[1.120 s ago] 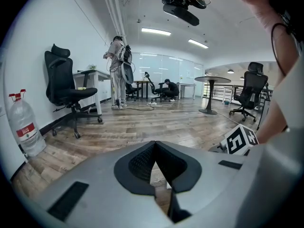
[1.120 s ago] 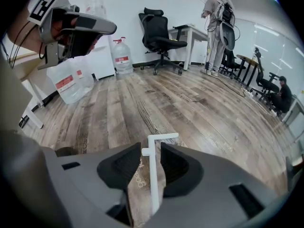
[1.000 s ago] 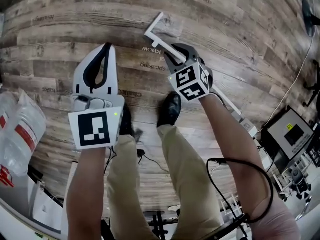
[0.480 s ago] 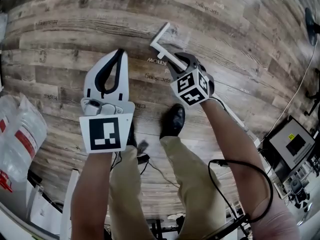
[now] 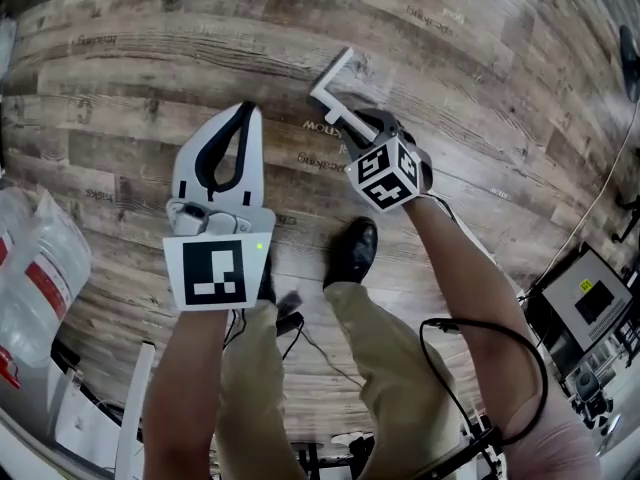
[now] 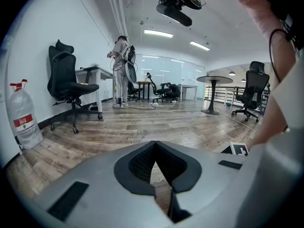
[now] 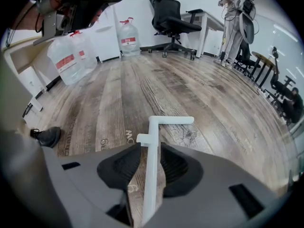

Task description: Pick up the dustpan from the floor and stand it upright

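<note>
The dustpan shows as a long white handle (image 7: 152, 170) with a T-shaped end (image 7: 170, 120), held low over the wood floor. My right gripper (image 7: 151, 147) is shut on this handle, black pads pressing both sides. From the head view the T-end (image 5: 334, 76) sticks out beyond the right gripper (image 5: 365, 125), and the pan itself is hidden behind the arm. My left gripper (image 5: 243, 109) hovers to the left of the handle, apart from it. Its jaws (image 6: 155, 144) are shut with the tips meeting and nothing between them.
Large water bottles (image 5: 40, 258) (image 7: 71, 56) stand at the left by the wall. Black office chairs (image 6: 66, 87) (image 7: 173, 18), desks, a round table (image 6: 213, 91) and a standing person (image 6: 122, 70) fill the room. The wearer's black shoe (image 5: 352, 250) is under the grippers; a screen (image 5: 590, 300) sits at right.
The left gripper has drifted right, closer to the right one. The right gripper keeps its hold on the handle, which sits slightly further right in view. The shoe has shifted right too.
</note>
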{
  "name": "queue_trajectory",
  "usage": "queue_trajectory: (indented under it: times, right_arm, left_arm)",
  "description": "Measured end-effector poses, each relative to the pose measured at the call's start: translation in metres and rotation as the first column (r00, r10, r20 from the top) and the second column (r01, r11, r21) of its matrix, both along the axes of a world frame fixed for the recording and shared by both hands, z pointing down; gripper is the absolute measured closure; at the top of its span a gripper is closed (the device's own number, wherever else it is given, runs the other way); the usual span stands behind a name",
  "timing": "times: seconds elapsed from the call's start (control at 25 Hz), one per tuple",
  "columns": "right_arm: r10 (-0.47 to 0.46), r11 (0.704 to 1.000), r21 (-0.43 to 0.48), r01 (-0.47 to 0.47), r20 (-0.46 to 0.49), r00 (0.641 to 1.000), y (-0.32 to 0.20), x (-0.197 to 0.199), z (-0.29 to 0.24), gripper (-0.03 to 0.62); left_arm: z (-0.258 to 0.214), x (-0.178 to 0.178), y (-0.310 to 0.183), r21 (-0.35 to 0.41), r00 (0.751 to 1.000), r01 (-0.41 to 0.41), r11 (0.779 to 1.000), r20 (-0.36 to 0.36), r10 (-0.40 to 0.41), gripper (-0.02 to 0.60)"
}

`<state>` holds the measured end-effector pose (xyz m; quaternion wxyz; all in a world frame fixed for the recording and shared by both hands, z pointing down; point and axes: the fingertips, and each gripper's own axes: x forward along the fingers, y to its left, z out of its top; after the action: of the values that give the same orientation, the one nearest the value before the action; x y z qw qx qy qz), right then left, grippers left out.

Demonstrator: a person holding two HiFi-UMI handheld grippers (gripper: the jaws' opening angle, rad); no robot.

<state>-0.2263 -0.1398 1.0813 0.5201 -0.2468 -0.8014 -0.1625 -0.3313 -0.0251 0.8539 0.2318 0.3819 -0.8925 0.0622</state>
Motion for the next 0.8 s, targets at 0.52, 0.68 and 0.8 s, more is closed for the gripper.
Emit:
queue_trajectory:
  times: [0.52,0.68,0.8]
  right_arm:
    - [-0.015,1.000,0.017,0.015,-0.031,0.999,-0.003,-0.001,0.036,0.485]
    - [-0.026,0.999,0.019,0.027,-0.036,0.999,-0.001,-0.003,0.042,0.496]
    - [-0.031,0.999,0.018,0.032,-0.048,0.998,0.001,-0.002,0.046,0.500]
  left_arm:
    - [0.021,0.000,0.002,-0.004,1.000,-0.006,1.000,-0.005,0.006,0.572]
    - [0.024,-0.002,0.002,-0.006,1.000,-0.004,1.000,-0.002,0.004,0.572]
    - [0.025,0.000,0.002,-0.014,1.000,-0.004,1.000,-0.003,0.004,0.572]
